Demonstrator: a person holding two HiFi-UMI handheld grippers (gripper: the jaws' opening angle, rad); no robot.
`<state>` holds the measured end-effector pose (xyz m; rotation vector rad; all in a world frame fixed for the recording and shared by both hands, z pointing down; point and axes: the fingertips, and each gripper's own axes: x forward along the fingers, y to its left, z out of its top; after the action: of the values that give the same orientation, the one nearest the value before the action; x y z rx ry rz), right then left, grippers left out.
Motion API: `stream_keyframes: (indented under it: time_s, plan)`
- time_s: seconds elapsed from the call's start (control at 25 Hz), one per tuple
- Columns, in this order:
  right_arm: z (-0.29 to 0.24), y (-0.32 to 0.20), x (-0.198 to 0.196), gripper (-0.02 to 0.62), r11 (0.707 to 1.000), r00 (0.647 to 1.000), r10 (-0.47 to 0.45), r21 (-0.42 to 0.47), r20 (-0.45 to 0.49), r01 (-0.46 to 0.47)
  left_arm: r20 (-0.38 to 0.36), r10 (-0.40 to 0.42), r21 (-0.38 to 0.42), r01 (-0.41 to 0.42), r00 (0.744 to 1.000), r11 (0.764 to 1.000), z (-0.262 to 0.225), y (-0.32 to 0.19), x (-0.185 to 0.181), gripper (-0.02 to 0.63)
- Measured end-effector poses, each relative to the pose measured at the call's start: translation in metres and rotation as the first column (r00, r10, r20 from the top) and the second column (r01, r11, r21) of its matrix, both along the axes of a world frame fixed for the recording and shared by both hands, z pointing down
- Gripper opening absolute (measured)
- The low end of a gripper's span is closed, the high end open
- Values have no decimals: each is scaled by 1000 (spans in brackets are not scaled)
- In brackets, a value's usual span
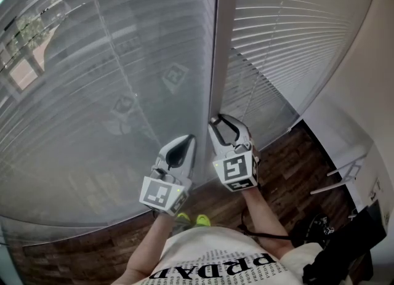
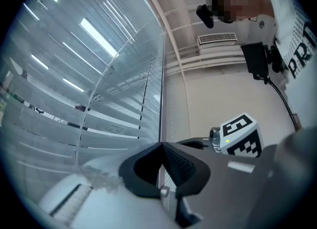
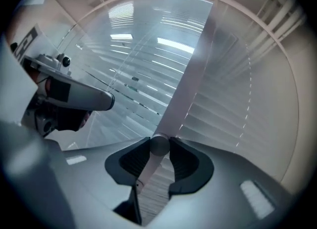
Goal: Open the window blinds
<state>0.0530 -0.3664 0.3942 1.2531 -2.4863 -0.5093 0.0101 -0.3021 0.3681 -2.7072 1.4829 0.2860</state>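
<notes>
Horizontal slat blinds cover two window panes. The left blind [image 1: 92, 105] lets some outdoor view through its slats, while the right blind [image 1: 289, 37] looks white and denser. A pale upright post [image 1: 220, 44] divides them. My right gripper [image 1: 221, 128] is held at the foot of that post, shut on a pale tilt wand [image 3: 159, 146] whose rounded end sits between the pads. Next to it on the left, my left gripper [image 1: 183, 148] is shut with nothing in it, its tip [image 2: 161, 146] pointing at the post.
Dark wood floor [image 1: 289, 173] runs under the window. A white wall [image 1: 369, 93] closes the right side, with a white frame stand [image 1: 345, 173] and a black bag [image 1: 345, 247] beside it. The person's yellow-green shoes [image 1: 192, 220] are just below the grippers.
</notes>
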Motion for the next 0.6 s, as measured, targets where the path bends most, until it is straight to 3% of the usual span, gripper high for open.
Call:
stream_keyframes:
  time_s: [0.12, 0.32, 0.48, 0.6]
  plan:
    - [-1, -1, 1, 122, 999, 997, 1, -40, 80, 2, 34, 0, -15, 1, 999, 1000, 10, 0, -2, -8]
    - [0, -3, 5, 122, 991, 965, 11, -130, 262, 24, 6, 1, -12, -1, 1000, 1000, 6, 1, -1, -9]
    - [0, -4, 7, 123, 988, 947, 21, -152, 322, 29, 34, -5, -19, 5, 999, 1000, 10, 2, -3, -8]
    - [1, -5, 9, 123, 984, 924, 33, -177, 381, 38, 10, 3, -8, -3, 1000, 1000, 7, 3, -2, -9]
